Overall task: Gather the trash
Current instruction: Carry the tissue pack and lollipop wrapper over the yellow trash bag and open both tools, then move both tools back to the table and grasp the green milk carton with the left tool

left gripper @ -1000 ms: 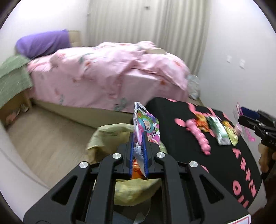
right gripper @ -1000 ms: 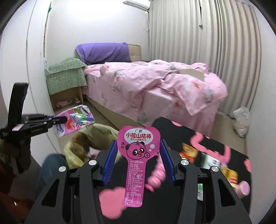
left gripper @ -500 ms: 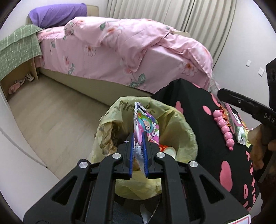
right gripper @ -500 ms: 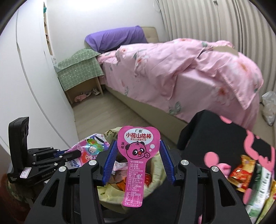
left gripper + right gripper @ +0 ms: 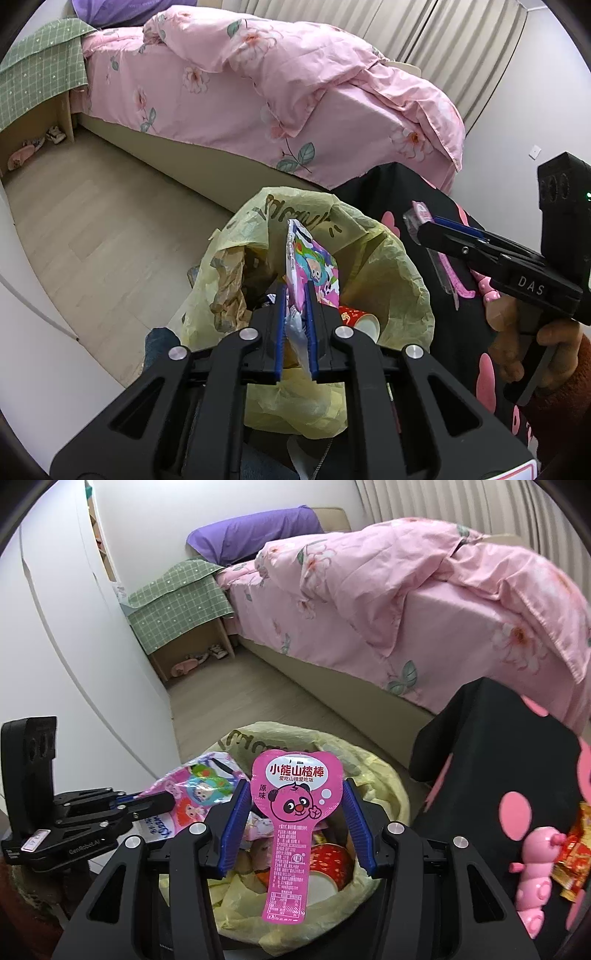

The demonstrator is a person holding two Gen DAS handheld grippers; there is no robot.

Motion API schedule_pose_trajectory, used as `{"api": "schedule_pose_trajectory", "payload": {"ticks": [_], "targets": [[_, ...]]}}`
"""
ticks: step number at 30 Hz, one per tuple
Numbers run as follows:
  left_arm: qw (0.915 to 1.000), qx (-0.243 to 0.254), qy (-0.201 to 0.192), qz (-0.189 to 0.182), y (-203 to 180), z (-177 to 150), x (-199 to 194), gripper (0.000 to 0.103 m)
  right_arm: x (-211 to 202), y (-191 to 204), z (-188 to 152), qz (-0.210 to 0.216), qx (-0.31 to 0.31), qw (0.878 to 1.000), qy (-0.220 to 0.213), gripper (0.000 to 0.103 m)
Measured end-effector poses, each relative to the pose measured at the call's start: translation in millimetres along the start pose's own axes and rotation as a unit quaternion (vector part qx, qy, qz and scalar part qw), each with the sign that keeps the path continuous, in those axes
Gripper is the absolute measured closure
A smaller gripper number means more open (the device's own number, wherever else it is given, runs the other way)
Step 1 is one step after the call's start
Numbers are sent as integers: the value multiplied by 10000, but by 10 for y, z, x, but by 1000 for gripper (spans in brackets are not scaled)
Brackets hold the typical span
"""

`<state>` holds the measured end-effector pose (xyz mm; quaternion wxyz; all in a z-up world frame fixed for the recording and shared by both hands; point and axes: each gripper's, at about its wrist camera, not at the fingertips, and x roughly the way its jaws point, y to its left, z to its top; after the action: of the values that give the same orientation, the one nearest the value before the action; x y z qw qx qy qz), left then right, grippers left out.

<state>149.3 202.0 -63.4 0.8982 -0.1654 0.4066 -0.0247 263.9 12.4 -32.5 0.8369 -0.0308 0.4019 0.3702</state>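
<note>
A yellow trash bag [image 5: 391, 273] stands open on the floor, with a red paper cup [image 5: 360, 321] and wrappers inside; it also shows in the right wrist view [image 5: 384, 775]. My left gripper [image 5: 295, 295] is shut on a colourful cartoon snack packet [image 5: 314, 269] over the bag's mouth. My right gripper [image 5: 295, 805] is over the bag, its fingers wide apart on either side of a pink heart-shaped lollipop wrapper [image 5: 291, 812]. From the left wrist view the right gripper [image 5: 428, 230] holds that wrapper edge-on.
A black table with pink spots [image 5: 498, 746] stands right of the bag, carrying a pink caterpillar toy [image 5: 535, 871] and snack wrappers [image 5: 576, 849]. A bed with pink bedding [image 5: 295, 92] is behind. A green-covered nightstand [image 5: 177, 602] and white wardrobe [image 5: 55, 646] are on the left.
Both grippers have moved closer over the trash bag and tilted down with their wrappers still held. The bag now fills more of both views.
</note>
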Motion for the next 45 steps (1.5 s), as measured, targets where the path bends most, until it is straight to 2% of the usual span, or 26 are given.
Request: {"api": "schedule_pose_trajectory", "payload": {"ticks": [1, 3, 4, 5, 6, 9, 15, 19, 23, 28, 31, 35, 41, 45], "targets": [[10000, 1, 31, -45, -1, 6, 10, 93, 29, -9, 10, 29, 8, 10000, 33, 55], [9999, -81, 16, -57, 12, 26, -9, 79, 59, -9, 15, -33, 6, 9999, 98, 54], [9999, -146, -15, -75, 17, 39, -31, 65, 63, -10, 17, -60, 4, 9999, 107, 53], [9996, -226, -96, -116, 27, 57, -83, 56, 56, -16, 11, -40, 1, 9999, 94, 50], [9995, -254, -157, -110, 25, 72, -122, 54, 30, -17, 7, -11, 5, 10000, 70, 48], [9988, -263, -389, 101, -16, 125, -269, 53, -100, -31, -24, 53, -16, 10000, -59, 48], [9971, -206, -676, 279, -283, 205, -457, 50, -590, -193, -185, -221, -75, 9994, -267, 48], [9971, -61, -747, 158, -592, 249, -472, 50, -1078, -434, -363, -735, -82, 9960, -510, 48], [9969, 263, -743, -78, -1098, 277, -466, 50, -1606, -689, -518, -1282, 11, 9877, -899, 48], [9933, 851, -686, -379, -1715, 252, -444, 50, -2259, -1156, -779, -1695, 616, 9763, -1195, 48], [9887, 1189, -694, -595, -2056, 195, -467, 50, -2514, -1338, -977, -2057, 800, 9670, -1272, 48], [9818, 1587, -722, -754, -2366, 83, -487, 50, -2674, -1487, -1215, -2282, 951, 9611, -1233, 48], [9729, 1922, -812, -995, -2583, -107, -462, 49, -2803, -1585, -1538, -2737, 1067, 9479, -1230, 48], [9741, 1855, -698, -1089, -2600, -172, -345, 49, -2892, -1724, -1734, -2868, 1325, 9404, -1254, 48]]}}
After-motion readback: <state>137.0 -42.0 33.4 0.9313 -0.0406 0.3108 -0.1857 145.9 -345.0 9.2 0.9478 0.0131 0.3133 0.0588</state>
